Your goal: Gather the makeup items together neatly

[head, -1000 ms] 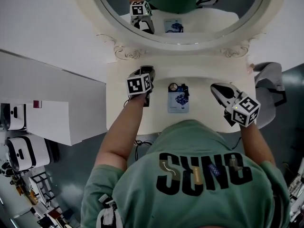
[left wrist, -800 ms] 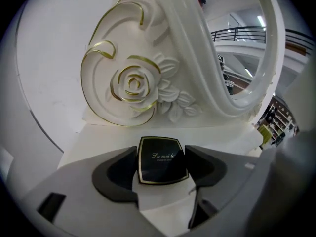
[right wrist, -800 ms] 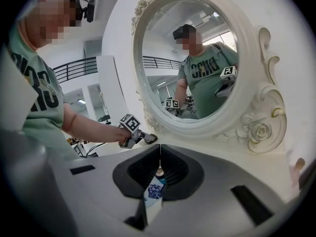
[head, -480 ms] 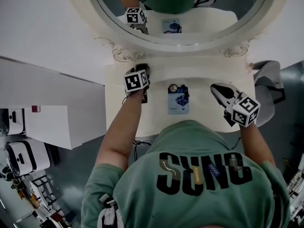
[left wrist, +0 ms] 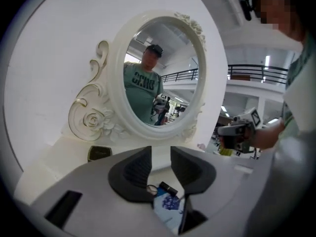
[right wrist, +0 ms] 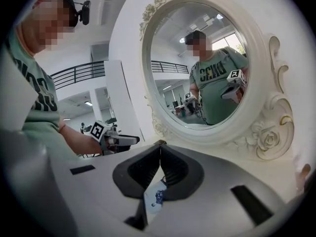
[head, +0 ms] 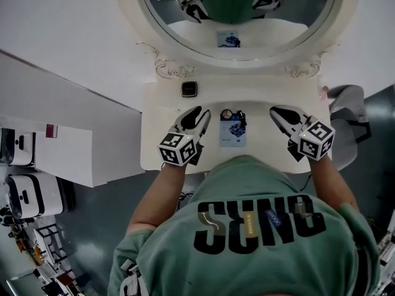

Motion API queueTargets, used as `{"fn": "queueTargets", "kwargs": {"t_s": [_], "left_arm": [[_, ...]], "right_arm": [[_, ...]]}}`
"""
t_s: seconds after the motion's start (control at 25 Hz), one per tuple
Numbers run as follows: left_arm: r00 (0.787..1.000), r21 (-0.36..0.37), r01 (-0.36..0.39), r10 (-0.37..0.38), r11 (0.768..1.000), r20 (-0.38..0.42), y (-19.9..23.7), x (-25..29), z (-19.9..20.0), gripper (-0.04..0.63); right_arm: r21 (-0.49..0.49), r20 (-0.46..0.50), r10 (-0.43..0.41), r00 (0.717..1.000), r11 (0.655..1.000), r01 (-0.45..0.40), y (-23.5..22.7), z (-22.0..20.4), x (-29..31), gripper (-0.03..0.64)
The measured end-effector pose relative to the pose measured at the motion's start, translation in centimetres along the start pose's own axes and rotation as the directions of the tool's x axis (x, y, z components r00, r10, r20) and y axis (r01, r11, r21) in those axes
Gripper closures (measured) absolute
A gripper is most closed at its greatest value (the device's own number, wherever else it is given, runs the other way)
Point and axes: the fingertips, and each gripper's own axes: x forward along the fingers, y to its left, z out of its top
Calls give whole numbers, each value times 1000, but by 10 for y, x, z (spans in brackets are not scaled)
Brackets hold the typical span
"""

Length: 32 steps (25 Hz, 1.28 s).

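compact left of sachet

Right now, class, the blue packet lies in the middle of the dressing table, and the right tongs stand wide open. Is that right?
One thing is wrong: the right tongs are shut, not wide open. Their jaws meet with nothing between them, as the right gripper view shows. The blue packet does lie in the middle of the dressing table.

Finishes as I see them from here
I see a smooth white painted table top, a carved glossy mirror frame, a shiny dark compact and a glossy printed sachet.
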Motion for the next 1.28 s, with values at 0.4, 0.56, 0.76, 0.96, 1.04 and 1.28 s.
{"fn": "queueTargets", "kwargs": {"t_s": [0.4, 0.56, 0.76, 0.96, 1.04, 1.28], "left_arm": [[995, 35, 101, -101, 994, -6, -67, -13, -40, 586], [994, 108, 97, -91, 989, -58, -65, 4, -47, 586], [982, 201, 87, -51, 976, -180, -48, 44, -74, 584], [943, 207, 64, 8, 976, -332, -18, 87, -119, 422], [918, 203, 54, 31, 978, -394, -5, 103, -139, 343], [868, 196, 25, 76, 980, -491, 18, 133, -178, 296]], "right_arm": [[-21, 11, 13, 1000, 1000, -13, 11, 4, -11, 621], [-4, 10, -9, 1000, 1000, 9, 8, -4, -23, 621], [32, 1, -63, 998, 997, 63, -4, -20, -44, 621], [69, -17, -129, 991, 989, 130, -20, -38, -70, 621], [86, -27, -156, 987, 984, 158, -25, -46, -80, 621], [121, -69, -218, 974, 967, 225, -38, -69, -105, 621]]}}
